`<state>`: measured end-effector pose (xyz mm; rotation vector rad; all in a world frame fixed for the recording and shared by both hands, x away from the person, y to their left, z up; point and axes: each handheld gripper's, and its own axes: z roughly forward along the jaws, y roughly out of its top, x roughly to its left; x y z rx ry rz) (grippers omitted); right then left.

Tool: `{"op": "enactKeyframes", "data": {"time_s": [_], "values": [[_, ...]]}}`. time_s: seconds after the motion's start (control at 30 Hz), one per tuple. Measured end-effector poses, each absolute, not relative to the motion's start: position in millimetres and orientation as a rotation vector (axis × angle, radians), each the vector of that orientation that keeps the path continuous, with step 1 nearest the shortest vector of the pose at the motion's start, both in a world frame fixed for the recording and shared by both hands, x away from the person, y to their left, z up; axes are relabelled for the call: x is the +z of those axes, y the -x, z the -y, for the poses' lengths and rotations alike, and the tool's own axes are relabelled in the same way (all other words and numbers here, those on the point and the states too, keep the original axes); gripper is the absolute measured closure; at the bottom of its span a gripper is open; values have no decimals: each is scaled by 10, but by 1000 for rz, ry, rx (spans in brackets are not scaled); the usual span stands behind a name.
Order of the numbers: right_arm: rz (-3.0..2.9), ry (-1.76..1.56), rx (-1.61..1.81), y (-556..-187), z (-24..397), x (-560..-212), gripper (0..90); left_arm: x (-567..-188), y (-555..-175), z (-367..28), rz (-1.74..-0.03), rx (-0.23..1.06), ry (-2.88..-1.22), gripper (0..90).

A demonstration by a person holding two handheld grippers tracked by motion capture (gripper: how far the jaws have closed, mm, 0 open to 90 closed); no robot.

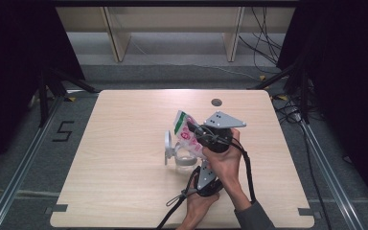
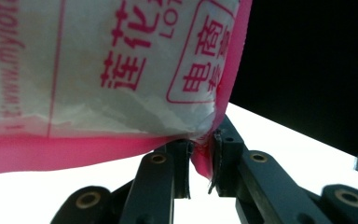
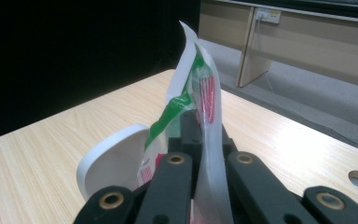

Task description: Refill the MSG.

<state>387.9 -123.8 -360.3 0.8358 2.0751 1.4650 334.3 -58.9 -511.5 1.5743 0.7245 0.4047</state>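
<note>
a pink-and-white packet is pinched at its top edge by the right hand-held gripper and at its lower corner by the left hand-held gripper, above the worktop.

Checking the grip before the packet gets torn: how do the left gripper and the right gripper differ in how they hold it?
The left gripper pinches the packet by its pink edge, near a corner; the right gripper clamps the end with green print. In the high view the left gripper sits nearer the person, below the right gripper, which carries a grey plate. Both are shut on the same packet, above the white holder.
</note>
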Motion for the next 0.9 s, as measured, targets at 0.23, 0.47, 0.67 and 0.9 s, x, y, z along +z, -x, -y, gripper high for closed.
{"op": "enactKeyframes", "data": {"time_s": [0.23,0.47,0.67,0.9], "values": [[-2078,-869,1464,-3861,1196,-3618,900,-5106,-3354,555,-693,416,-1638,793],[-2093,-831,1454,-3888,1199,-3613,900,-5108,-3351,576,-698,415,-1613,793],[-2102,-863,1456,-3873,1194,-3614,900,-5105,-3340,575,-700,415,-1615,792],[-2109,-873,1448,-3861,1202,-3599,900,-5099,-3332,568,-700,421,-1617,792]]}}
